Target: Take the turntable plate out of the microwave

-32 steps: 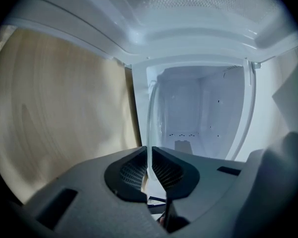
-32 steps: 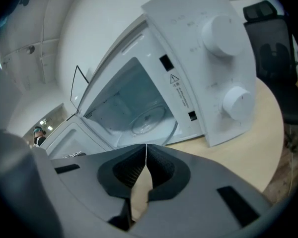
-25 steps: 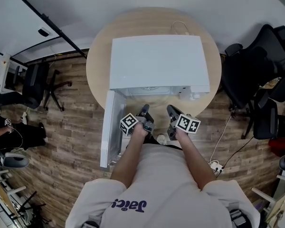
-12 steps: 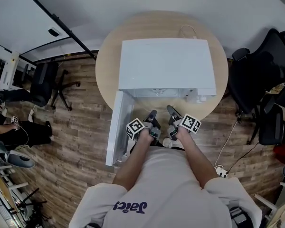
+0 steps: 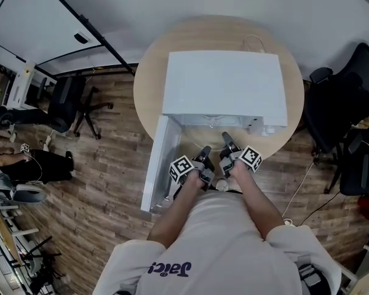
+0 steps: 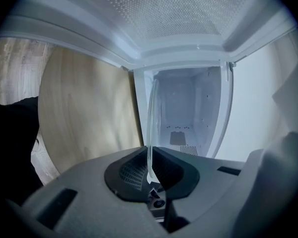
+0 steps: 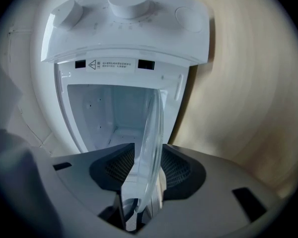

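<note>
Left gripper view: left fingers (image 6: 131, 170) clamp turntable plate (image 6: 151, 133); right fingers (image 7: 178, 168) just opened around its rim.

I see the clear glass turntable plate (image 6: 151, 125) roughly level, outside the cavity (image 7: 114, 113), just on the near side of the white microwave (image 5: 224, 85), whose door (image 5: 158, 165) stands swung open to the left.

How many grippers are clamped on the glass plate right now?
1. The left gripper is shut on the rim of the turntable plate. The right gripper has just been opening; the plate stands between its fingers, not pinched.
</note>
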Tool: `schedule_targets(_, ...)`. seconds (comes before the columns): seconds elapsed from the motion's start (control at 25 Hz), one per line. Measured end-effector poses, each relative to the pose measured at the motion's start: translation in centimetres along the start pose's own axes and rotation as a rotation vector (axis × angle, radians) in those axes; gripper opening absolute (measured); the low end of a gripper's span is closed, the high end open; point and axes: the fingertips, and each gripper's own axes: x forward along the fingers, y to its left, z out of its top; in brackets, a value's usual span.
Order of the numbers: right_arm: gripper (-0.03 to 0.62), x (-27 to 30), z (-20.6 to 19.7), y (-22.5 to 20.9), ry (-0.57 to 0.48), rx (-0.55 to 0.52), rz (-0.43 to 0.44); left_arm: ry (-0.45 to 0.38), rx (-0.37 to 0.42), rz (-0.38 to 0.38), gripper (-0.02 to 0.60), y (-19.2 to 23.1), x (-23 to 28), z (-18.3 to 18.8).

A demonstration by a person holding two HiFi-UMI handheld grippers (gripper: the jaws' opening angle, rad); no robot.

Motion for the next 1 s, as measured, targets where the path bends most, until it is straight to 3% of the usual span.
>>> schedule_targets(0.2,0.16,1.4,0.0,0.1,-0.013,0.021,0.044,0.015,0.041,0.001,0.035,-0.2,-0.4,-0.2)
schedule_targets(0.44,0.156,2.6,0.0,0.7,-0.015,0.022,0.128,0.03,0.035,-0.008,0.035,-0.6,-1.0,-0.7)
schedule_targets(0.68,0.079,2.4,0.5,-0.4,-0.052,0.074,0.085,0.065,0.0,0.009,0.035,0.4,-1.1,-1.5)
schedule_targets(1.0,0.049,2.3,0.1,-0.3,-0.024,0.117,0.057,0.082,-0.025,-0.012,0.035,0.7,-1.5,-1.8)
